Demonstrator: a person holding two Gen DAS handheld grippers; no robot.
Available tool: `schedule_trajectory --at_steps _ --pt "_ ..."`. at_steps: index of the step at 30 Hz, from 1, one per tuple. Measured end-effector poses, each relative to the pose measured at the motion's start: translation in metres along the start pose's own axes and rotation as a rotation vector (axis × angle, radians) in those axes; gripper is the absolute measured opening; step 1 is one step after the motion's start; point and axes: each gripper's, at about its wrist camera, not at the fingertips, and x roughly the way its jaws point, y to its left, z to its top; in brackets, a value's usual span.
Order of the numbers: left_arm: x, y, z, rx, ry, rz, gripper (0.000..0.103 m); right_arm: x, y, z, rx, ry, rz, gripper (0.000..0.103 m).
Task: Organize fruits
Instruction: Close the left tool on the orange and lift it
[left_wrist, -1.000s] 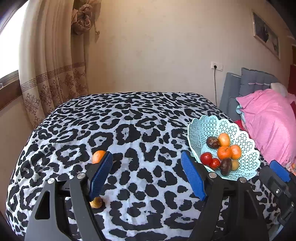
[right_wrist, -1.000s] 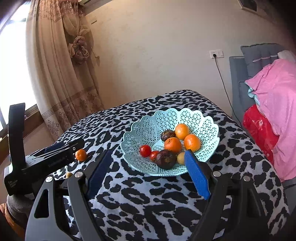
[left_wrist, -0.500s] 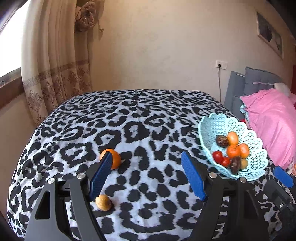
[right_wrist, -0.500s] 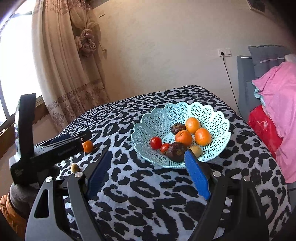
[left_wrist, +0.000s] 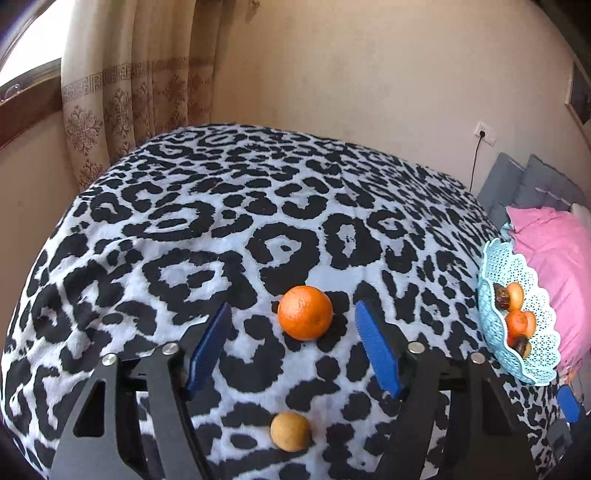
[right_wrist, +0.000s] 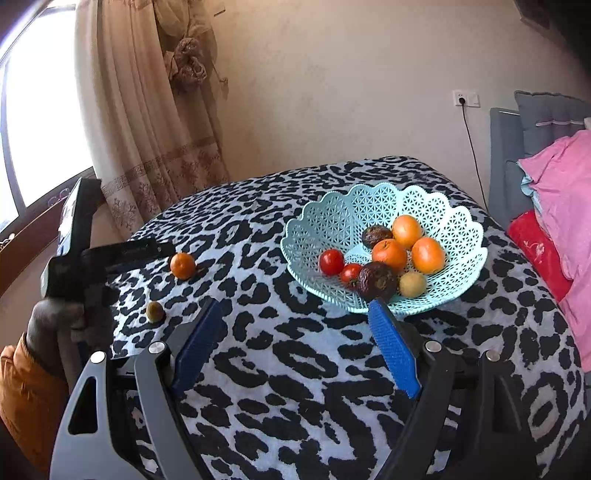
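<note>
Left wrist view: my left gripper has its jaws spread wide and holds nothing. An orange lies on the leopard-print bed cover at frame centre, between the two blue pads and just ahead of them, touching neither. A small tan fruit lies lower, near the bottom centre of the frame. The light blue basket sits at the right edge, holding several fruits, in front of a pink pillow.

Right wrist view: my right gripper has its jaws spread and empty, above the bed cover. The basket occupies the centre right, just beyond the right pad. It holds three oranges, two tomatoes, two dark fruits and a small yellow fruit. At the left of the frame, the loose orange lies beside the tip of my left gripper. The small tan fruit lies below it.
</note>
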Motion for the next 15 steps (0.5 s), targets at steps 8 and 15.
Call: schedule_trajectory --at_steps 8,15 --pt "0.034 -0.001 0.008 -0.018 0.109 -0.049 0.060 0.006 -0.003 -0.003 0.002 0.019 0.000 0.083" --pt "0.052 -0.002 0.008 -0.015 0.139 -0.066 0.040 0.012 0.000 -0.006 -0.013 0.039 0.000 0.083"
